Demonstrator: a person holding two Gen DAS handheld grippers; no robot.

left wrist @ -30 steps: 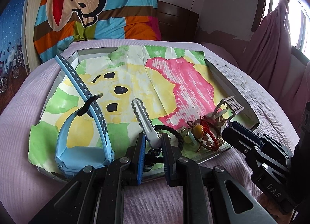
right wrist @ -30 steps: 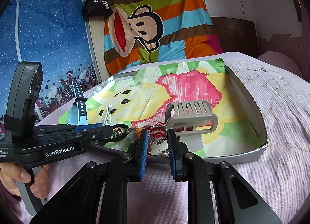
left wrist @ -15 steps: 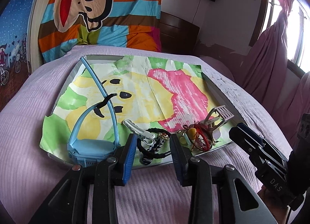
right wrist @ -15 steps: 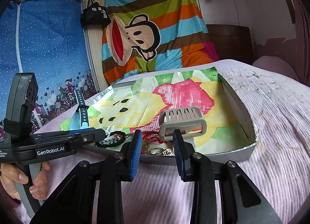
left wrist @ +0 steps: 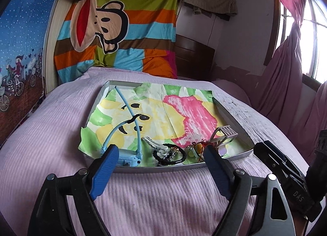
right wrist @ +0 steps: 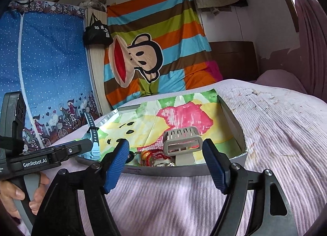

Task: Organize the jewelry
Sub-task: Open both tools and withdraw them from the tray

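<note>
Jewelry sits bunched at lower centre of both views, inside the tray near its front edge: blue watch at left w/ strap arching up, silver clip next to it, black hair tie, red-string charm, grey claw clip at right, couple of rings just below it. Tray is on the bed, lined w/ painted paper. Left gripper & right gripper: fingers spread wide, nothing between them, both short of the tray over the bedspread.
</note>
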